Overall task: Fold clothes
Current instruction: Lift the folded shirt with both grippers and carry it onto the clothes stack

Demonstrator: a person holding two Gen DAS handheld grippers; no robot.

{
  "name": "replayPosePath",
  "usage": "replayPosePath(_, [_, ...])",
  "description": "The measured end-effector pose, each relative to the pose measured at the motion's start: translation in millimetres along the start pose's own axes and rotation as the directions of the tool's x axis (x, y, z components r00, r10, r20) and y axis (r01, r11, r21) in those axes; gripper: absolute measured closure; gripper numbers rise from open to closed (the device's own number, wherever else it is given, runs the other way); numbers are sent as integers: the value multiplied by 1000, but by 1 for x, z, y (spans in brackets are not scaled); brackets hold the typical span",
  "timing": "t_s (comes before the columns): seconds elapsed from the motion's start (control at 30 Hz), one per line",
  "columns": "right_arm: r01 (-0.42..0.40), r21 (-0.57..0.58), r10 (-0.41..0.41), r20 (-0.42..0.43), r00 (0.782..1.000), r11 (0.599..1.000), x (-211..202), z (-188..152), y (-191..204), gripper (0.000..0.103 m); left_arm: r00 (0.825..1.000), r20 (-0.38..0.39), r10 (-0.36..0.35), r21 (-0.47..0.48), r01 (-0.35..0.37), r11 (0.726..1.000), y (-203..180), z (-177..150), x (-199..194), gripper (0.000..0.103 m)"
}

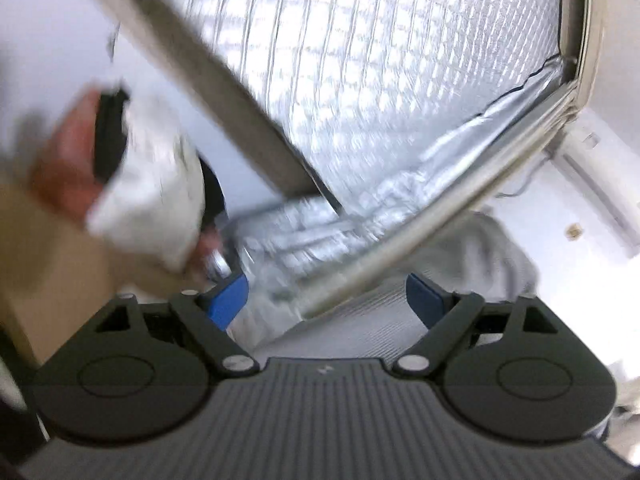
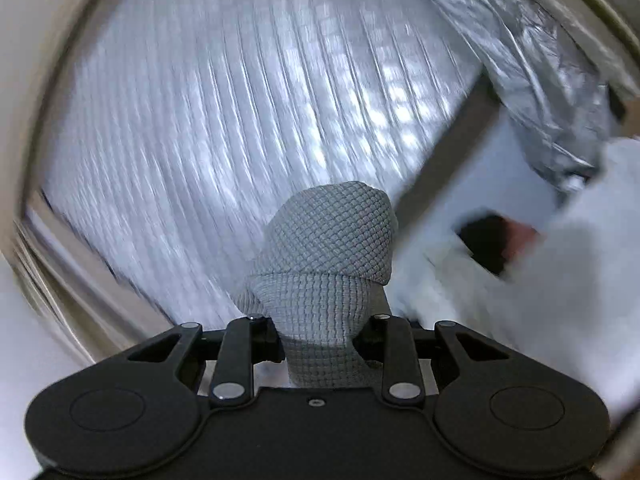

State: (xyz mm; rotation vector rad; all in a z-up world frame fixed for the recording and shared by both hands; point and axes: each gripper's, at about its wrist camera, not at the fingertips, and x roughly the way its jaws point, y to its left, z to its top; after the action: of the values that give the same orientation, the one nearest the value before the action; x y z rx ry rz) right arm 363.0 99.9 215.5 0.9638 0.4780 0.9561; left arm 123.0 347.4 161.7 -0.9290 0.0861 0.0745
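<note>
A grey waffle-knit garment is bunched into a rounded lump between the fingers of my right gripper, which is shut on it; the cloth hides the fingertips. My left gripper is held up with its blue pads far apart and nothing pressed between them. Pale grey cloth shows just beyond its right finger, and whether it touches the pad I cannot tell. Both views are blurred. A hand with a white and black gripper body appears at the left of the left wrist view, and a similar blurred shape at the right of the right wrist view.
Both grippers face a window covered with silver quilted foil. A beige window frame and a grey bar cross the left wrist view. White wall lies to the right.
</note>
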Motion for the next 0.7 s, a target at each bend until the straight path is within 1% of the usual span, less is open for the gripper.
replayPosePath(0.03, [8, 12, -9, 68, 998, 1000, 3, 10, -14, 71, 1000, -13, -10, 1, 10, 1000, 4, -1, 13, 11])
replayPosePath(0.07, [45, 15, -47, 123, 991, 999, 4, 18, -29, 71, 999, -51, -17, -36, 15, 999, 13, -11, 28, 11])
replayPosePath(0.1, [116, 11, -117, 161, 980, 993, 5, 24, -45, 71, 995, -97, -20, -89, 11, 996, 24, -26, 44, 11])
replayPosePath(0.13, [205, 9, -203, 175, 963, 979, 6, 28, -62, 71, 989, -144, -26, -141, 5, 990, 35, -41, 60, 11])
replayPosePath(0.17, [312, 7, -309, 160, 937, 950, 6, 28, -81, 71, 982, -189, -15, -151, -14, 988, 40, -53, 75, 12])
replayPosePath(0.2, [415, 4, -412, 145, 900, 910, 6, 28, -100, 71, 972, -234, 8, -133, -40, 990, 43, -64, 88, 12])
replayPosePath(0.23, [499, -6, -495, 129, 859, 866, 6, 26, -116, 71, 960, -277, 31, -114, -65, 991, 45, -75, 101, 13])
replayPosePath(0.27, [535, -21, -529, 124, 839, 844, 2, 22, -127, 71, 946, -320, 54, -94, -89, 992, 48, -86, 115, 14])
replayPosePath(0.3, [539, -36, -531, 130, 838, 842, -4, 17, -134, 72, 939, -338, 70, -69, -99, 993, 47, -93, 123, 14])
replayPosePath(0.4, [547, -72, -534, 144, 833, 834, -20, 5, -151, 72, 933, -345, 103, 12, -105, 994, 38, -107, 137, 13])
replayPosePath(0.43, [554, -84, -541, 138, 830, 828, -20, 7, -149, 72, 934, -340, 107, 34, -102, 994, 36, -108, 133, 13])
replayPosePath(0.5, [581, -156, -568, 123, 814, 799, -14, 10, -137, 71, 940, -324, 110, 79, -89, 993, 32, -105, 128, 14])
replayPosePath(0.53, [585, -195, -571, 127, 811, 787, -12, 12, -128, 71, 944, -311, 110, 104, -82, 991, 27, -102, 128, 14])
replayPosePath(0.57, [581, -226, -565, 138, 813, 782, -10, 16, -121, 71, 950, -293, 105, 125, -71, 990, 23, -99, 128, 14])
replayPosePath(0.63, [577, -261, -554, 162, 817, 774, -13, 17, -108, 70, 979, -191, 74, 131, -49, 990, 21, -97, 114, 14])
replayPosePath(0.67, [590, -250, -567, 162, 808, 768, -16, 18, -109, 66, 988, -145, 53, 126, -34, 991, 20, -95, 107, 15])
replayPosePath(0.7, [611, -231, -593, 150, 791, 757, -14, 23, -112, 64, 994, -107, 30, 119, -17, 993, 19, -93, 101, 15])
